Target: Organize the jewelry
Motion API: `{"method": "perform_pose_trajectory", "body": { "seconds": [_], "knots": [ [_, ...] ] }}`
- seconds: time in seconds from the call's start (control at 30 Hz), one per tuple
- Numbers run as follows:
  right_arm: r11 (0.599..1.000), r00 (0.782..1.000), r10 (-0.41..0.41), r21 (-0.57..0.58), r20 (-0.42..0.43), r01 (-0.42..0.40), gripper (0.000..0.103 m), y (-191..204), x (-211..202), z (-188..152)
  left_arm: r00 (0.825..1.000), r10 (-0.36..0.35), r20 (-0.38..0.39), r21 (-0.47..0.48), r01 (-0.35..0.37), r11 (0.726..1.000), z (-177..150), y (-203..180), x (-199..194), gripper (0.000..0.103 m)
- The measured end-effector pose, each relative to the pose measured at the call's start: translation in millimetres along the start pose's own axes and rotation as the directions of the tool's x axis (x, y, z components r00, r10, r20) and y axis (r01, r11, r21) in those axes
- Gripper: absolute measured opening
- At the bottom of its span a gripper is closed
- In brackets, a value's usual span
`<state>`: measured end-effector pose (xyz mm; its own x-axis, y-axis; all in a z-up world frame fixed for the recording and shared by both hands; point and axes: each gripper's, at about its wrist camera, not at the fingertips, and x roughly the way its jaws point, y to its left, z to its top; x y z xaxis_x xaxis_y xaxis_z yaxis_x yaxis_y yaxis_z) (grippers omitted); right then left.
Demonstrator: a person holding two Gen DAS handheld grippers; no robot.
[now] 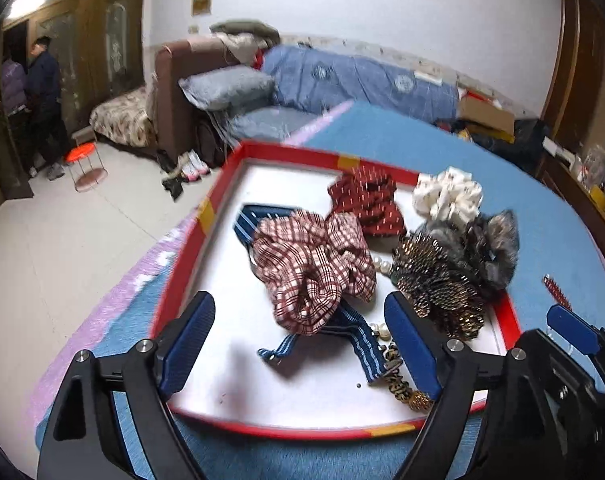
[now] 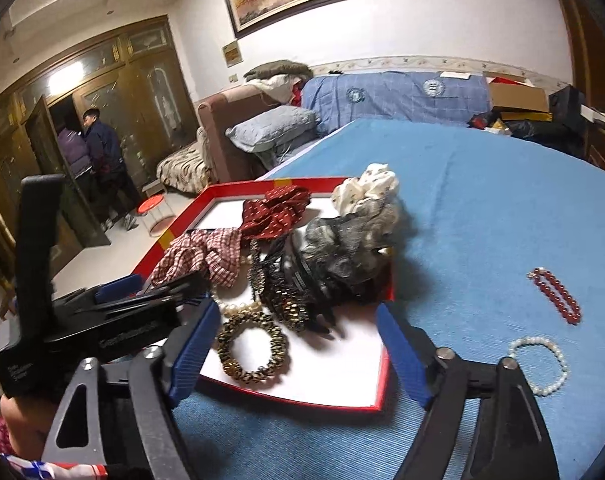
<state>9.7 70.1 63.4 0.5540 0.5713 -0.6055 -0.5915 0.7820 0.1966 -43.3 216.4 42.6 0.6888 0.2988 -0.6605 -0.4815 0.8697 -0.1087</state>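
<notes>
Red-rimmed tray [image 1: 222, 184] with a white floor is sitting on the blue bedspread [image 2: 482, 200], holding most of the pieces. Left gripper [image 1: 304, 344] is hovering over the tray's near end, jaws standing wide apart, nothing between the pads; the plaid scrunchie [image 1: 314, 268] is lying just past them on top of a navy striped band [image 1: 362, 344]. Right gripper [image 2: 298, 354] is also hanging with jaws spread wide, gripping nothing; the leopard-print hair tie [image 2: 252, 350] is lying flat on the tray floor between its fingers, not touched by either pad.

Further back in the tray: dark red dotted scrunchie [image 1: 366, 204], cream scrunchie [image 2: 366, 186] resting against the far rim, grey fuzzy scrunchie [image 2: 350, 240], gold-and-black beaded scrunchie [image 1: 434, 276]. Pearl string [image 2: 240, 308] is peeking out under the pile, possibly two separate pieces; too blurred to tell.

Outside the tray, on the bedspread to the right: red bead bracelet [image 2: 556, 294] and pearl bracelet [image 2: 542, 366], near each other, well apart from the tray.
</notes>
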Motion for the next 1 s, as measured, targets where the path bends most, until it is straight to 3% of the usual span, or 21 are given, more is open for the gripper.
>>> {"method": "perform_pose_trajectory", "body": {
  "seconds": [0.07,0.3,0.4,0.53,0.73,0.87,1.0],
  "knots": [
    [1.000,1.000,-0.020,0.016,0.014,0.020,0.088,-5,-7,-1,0.999,0.007,0.042,0.005,-0.008,1.000,-3,0,-15,0.095],
    [0.995,0.993,-0.094,0.050,0.070,0.091,0.094,-17,-46,-17,0.985,0.032,0.170,0.077,-0.045,0.996,-18,-8,-75,0.103],
    [0.993,0.991,-0.106,0.052,0.084,0.102,0.094,-17,-65,-25,0.982,0.046,0.186,0.100,-0.066,0.993,-26,-12,-94,0.103],
    [0.992,0.987,-0.122,0.044,0.100,0.118,0.095,-9,-90,-36,0.980,-0.004,0.198,0.121,-0.020,0.992,-38,-11,-120,0.103],
    [0.991,0.980,-0.132,0.035,0.145,0.129,0.096,7,-130,-53,0.968,0.142,0.207,0.117,-0.169,0.979,-62,-13,-139,0.103],
    [0.990,0.977,-0.134,0.055,0.164,0.127,0.098,11,-149,-67,0.962,0.168,0.215,0.163,-0.205,0.965,-81,-13,-147,0.103],
    [0.989,0.979,-0.137,0.069,0.152,0.128,0.098,17,-157,-80,0.952,0.180,0.248,0.136,-0.218,0.966,-90,-8,-158,0.103]
  ]
}}
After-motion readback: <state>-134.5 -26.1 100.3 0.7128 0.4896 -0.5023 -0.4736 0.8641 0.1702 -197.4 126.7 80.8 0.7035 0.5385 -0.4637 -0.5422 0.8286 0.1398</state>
